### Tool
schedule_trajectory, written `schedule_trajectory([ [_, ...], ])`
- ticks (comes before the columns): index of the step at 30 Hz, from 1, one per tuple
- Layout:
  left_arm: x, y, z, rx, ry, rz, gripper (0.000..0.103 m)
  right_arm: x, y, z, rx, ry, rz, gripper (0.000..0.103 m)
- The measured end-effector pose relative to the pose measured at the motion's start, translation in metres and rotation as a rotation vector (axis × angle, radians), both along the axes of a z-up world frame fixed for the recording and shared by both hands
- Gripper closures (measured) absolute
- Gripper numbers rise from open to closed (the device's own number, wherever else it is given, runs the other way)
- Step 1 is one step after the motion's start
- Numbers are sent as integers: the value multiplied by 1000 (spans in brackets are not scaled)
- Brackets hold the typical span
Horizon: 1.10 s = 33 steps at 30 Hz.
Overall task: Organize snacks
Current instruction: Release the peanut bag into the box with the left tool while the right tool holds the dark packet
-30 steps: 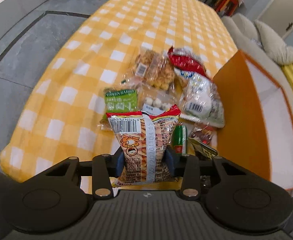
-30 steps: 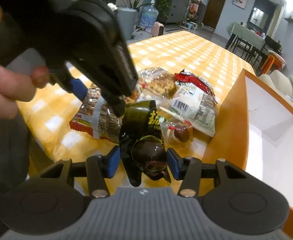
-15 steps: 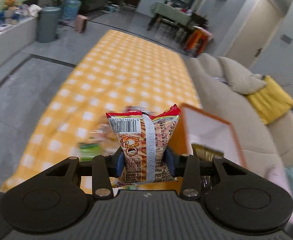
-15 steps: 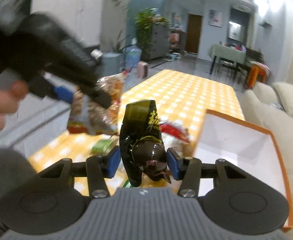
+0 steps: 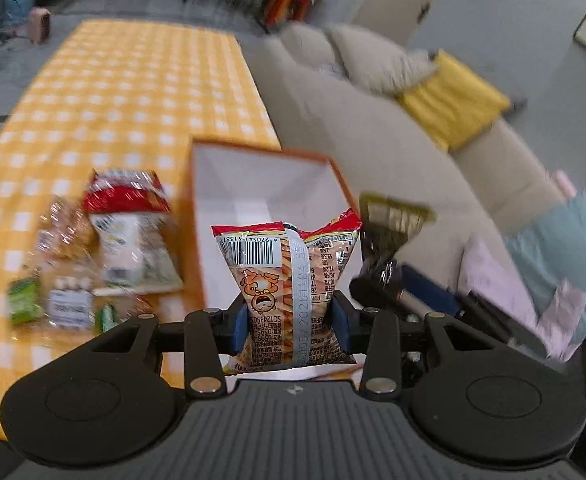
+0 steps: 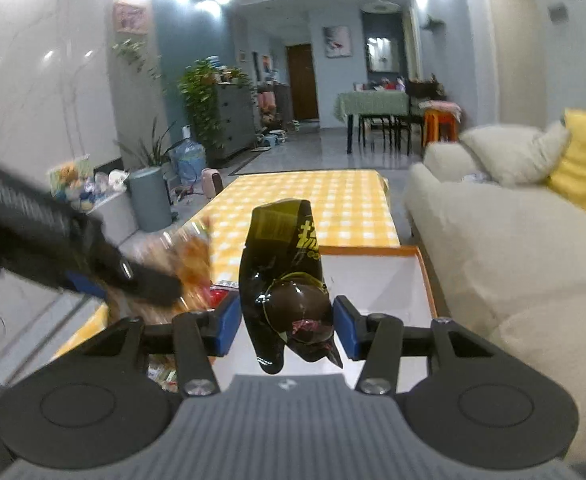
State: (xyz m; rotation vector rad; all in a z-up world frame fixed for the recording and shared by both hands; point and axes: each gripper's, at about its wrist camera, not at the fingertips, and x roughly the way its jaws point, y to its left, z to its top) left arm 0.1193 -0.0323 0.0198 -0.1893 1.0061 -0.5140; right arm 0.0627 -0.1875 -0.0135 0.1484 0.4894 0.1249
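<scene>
Left hand-held gripper (image 5: 291, 320) pinches a striped snack bag (image 5: 289, 280) — right hand-held gripper (image 6: 287, 324) pinches a black packet (image 6: 285, 280).

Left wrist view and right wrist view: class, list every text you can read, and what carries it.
"SC1243505": red-and-orange plastic snack packet in the left tongs.
"20261104": grey strip on that packet.
Its barcode digits and small print: too blurred.
Black glossy packet in the right tongs: yellow characters, unreadable.
Loose packets on the yellow checked cloth: blurred.
</scene>
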Motion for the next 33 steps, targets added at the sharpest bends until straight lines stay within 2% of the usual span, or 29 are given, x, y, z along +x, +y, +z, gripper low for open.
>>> schedule_trajectory([
  [4, 9, -23, -23, 41, 51, -10, 57, 10, -18, -8, 35, 58, -20, 54],
  [7, 16, -32, -39, 86, 74, 16, 57, 17, -23, -20, 32, 107, -51, 54],
  [9, 24, -35, -50, 112, 119, 48, 57, 20, -28, -26, 44, 132, -58, 54],
  [13, 33, -36, -64, 124, 184, 56, 57, 27, -36, -34, 46, 174, -89, 54],
  [17, 35, -44, -79, 244, 196, 44, 56, 26, -42, -40, 91, 173, -128, 54],
  [19, 34, -44, -84, 256, 197, 36, 51, 29, -42, -43, 95, 176, -136, 54],
  [21, 32, -43, -83, 243, 194, 29, 44, 28, -43, -46, 94, 192, -139, 54],
  [24, 31, -41, -78, 220, 191, 29, 40, 26, -38, -47, 84, 215, -137, 54],
  [27, 31, -39, -70, 213, 187, 26, 33, 28, -43, -47, 124, 221, -129, 54],
  [29, 27, -36, -60, 229, 165, 38, 32, 28, -45, -47, 140, 222, -130, 54],
  [33, 16, -16, -39, 176, 132, 54, 29, 30, -46, -51, 188, 248, -93, 54],
])
